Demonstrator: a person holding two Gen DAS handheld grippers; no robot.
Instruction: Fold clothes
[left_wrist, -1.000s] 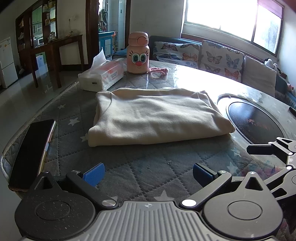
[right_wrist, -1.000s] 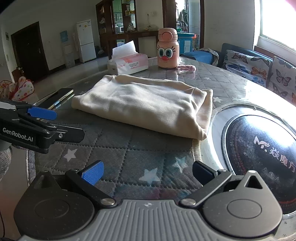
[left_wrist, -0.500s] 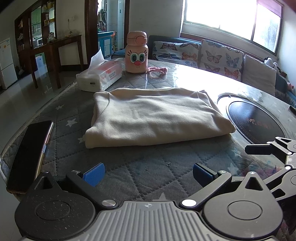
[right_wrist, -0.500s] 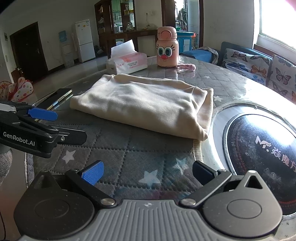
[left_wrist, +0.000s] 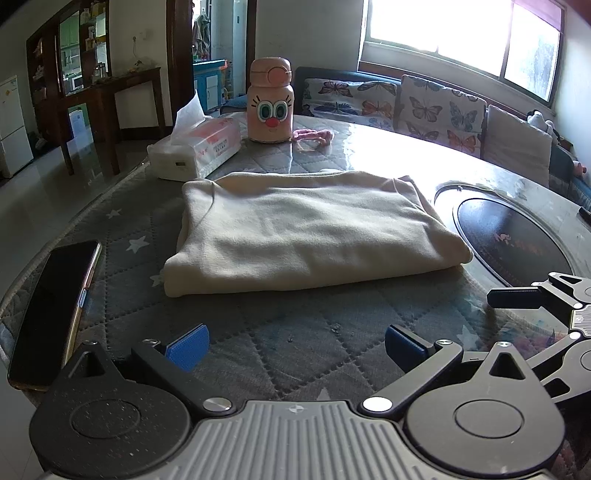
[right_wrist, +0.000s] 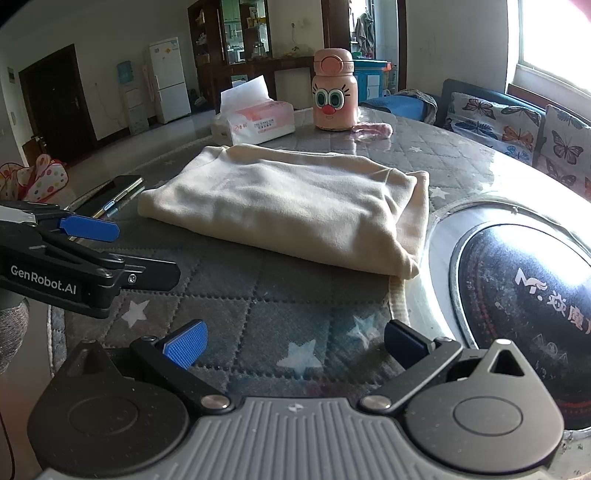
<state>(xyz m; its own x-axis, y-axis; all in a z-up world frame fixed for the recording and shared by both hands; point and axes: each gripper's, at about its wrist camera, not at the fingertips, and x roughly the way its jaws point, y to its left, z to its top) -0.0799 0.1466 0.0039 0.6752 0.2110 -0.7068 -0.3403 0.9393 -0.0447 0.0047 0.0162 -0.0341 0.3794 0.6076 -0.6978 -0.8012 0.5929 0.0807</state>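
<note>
A cream garment (left_wrist: 306, 229) lies folded into a thick rectangle on the grey quilted star-pattern table cover (left_wrist: 266, 332); in the right wrist view the same garment (right_wrist: 291, 206) sits ahead and slightly left. My left gripper (left_wrist: 295, 343) hovers open over the cover, short of the garment's near edge, holding nothing. My right gripper (right_wrist: 295, 343) is also open and empty, near the garment's right corner. The left gripper (right_wrist: 122, 254) shows from the side at the left of the right wrist view, and the right gripper's finger (left_wrist: 517, 297) at the right edge of the left wrist view.
A black phone (left_wrist: 51, 306) lies at the table's left edge. A tissue box (left_wrist: 195, 147), a pink cartoon bottle (left_wrist: 271, 101) and a pink hair tie (left_wrist: 314, 134) stand behind the garment. A round induction cooktop (left_wrist: 517, 243) is set in the table at right.
Both cameras have drifted slightly, so the garment sits a little differently in each view. The garment itself has not moved and both grippers stay open.
</note>
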